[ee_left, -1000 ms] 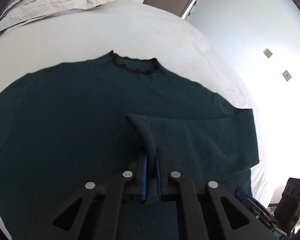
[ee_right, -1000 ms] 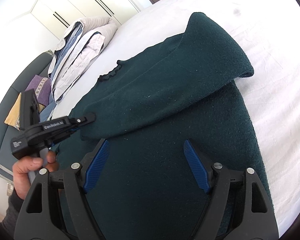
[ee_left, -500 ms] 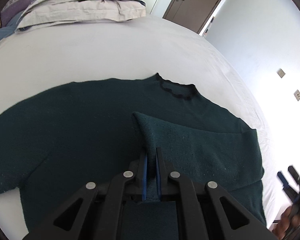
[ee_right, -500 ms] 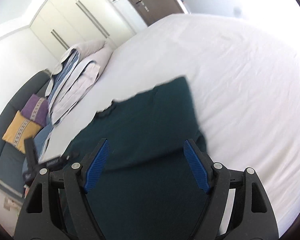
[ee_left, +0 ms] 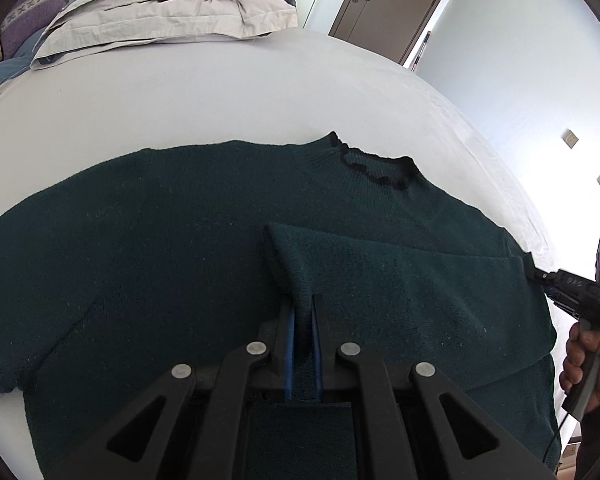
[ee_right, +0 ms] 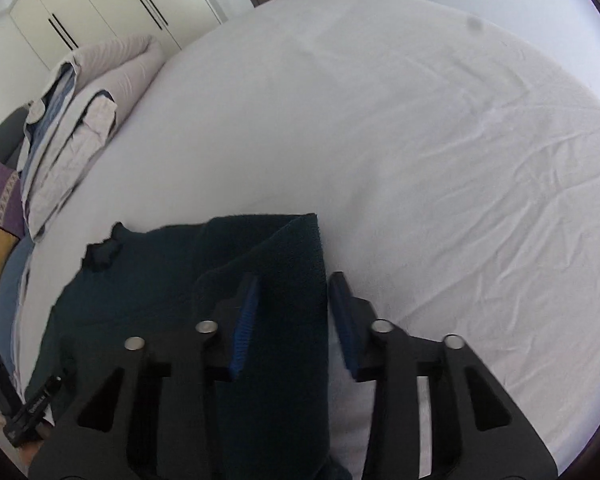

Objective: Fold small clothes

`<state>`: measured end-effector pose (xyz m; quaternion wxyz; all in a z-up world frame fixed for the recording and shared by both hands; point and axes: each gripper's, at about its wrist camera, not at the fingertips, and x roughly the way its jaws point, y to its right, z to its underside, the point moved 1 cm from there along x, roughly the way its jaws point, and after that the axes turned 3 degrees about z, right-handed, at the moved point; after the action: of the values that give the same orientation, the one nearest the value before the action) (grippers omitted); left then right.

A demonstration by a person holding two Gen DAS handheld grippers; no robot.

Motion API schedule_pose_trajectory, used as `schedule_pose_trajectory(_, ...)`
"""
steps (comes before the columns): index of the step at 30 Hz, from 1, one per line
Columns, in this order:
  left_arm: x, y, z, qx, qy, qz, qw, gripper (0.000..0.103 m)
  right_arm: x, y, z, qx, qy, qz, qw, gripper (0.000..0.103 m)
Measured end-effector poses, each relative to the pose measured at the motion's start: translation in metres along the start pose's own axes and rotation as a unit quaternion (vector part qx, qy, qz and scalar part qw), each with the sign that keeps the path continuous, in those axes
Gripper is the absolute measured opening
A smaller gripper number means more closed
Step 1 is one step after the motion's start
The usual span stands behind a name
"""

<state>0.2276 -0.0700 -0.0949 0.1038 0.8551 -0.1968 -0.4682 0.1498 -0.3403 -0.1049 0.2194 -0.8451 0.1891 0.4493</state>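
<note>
White bed [ee_right: 440, 140] carries dark green sweater [ee_left: 180, 240]. Left claw [ee_left: 303, 316] clenched on sleeve fold; only right view shows right claw [ee_right: 292, 320] closing around sweater's edge, pads apart.

White-sheeted bed [ee_right: 420, 128], stacked pillows [ee_left: 172, 4] at its head; brown door [ee_left: 396, 4], cream wardrobe [ee_right: 100, 4], pale walls

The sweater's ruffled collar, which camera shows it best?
The left wrist view: the collar lies open and sharp, its whole dark ruffle visible. The right wrist view shows it small, edge-on and bunched at the left.
</note>
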Motion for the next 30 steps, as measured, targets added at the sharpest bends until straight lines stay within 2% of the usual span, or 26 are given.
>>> schedule_pose_trajectory(3, 0.001, -0.002, -0.003, -0.001, 0.007, -0.001, 1.0, 0.008, 0.005, 0.005, -0.001, 0.01, 0.012, 0.01, 1.0, 0.008)
schedule_pose_trajectory(7, 0.006, 0.0, -0.005, 0.007, 0.012, -0.009, 0.9999, 0.008, 0.009, 0.012, -0.003, 0.021, 0.024, 0.022, 0.999, 0.006)
schedule_pose_trajectory(11, 0.009, -0.002, -0.004, 0.007, 0.018, -0.011, 0.9997, 0.008, 0.016, 0.014, -0.004, 0.019, 0.025, 0.021, 0.999, 0.005)
schedule_pose_trajectory(13, 0.009, -0.004, -0.005, 0.002, 0.02, -0.006, 0.9998, 0.009, 0.012, 0.021, -0.002, 0.024, 0.021, 0.007, 0.999, 0.005)
schedule_pose_trajectory(17, 0.003, -0.004, -0.007, 0.009, 0.021, -0.007, 0.9997, 0.009, -0.019, 0.033, 0.008, 0.066, 0.016, -0.037, 0.997, 0.017)
schedule_pose_trajectory(19, 0.003, -0.003, -0.009, 0.012, 0.022, -0.007, 0.9997, 0.009, -0.043, 0.029, 0.022, 0.046, 0.033, -0.036, 0.998, 0.022)
schedule_pose_trajectory(21, 0.004, -0.003, -0.01, 0.011, 0.021, -0.008, 0.9997, 0.009, -0.061, 0.02, 0.042, 0.021, 0.035, -0.028, 0.999, 0.039)
schedule_pose_trajectory(22, 0.004, -0.003, -0.009, 0.011, 0.021, -0.009, 0.9997, 0.009, -0.065, 0.016, 0.051, 0.011, 0.032, -0.027, 0.999, 0.044)
schedule_pose_trajectory(25, 0.006, -0.004, -0.004, 0.01, 0.023, -0.014, 0.9996, 0.01, -0.066, 0.004, 0.081, -0.048, 0.022, 0.008, 0.999, 0.045)
schedule_pose_trajectory(27, 0.007, -0.005, -0.002, 0.01, 0.026, -0.015, 0.9995, 0.012, -0.054, 0.006, 0.099, -0.073, 0.003, 0.048, 0.996, 0.036)
schedule_pose_trajectory(30, 0.008, -0.007, 0.0, 0.011, 0.03, -0.015, 0.9994, 0.013, -0.052, 0.029, 0.103, -0.032, 0.02, 0.014, 0.999, 0.034)
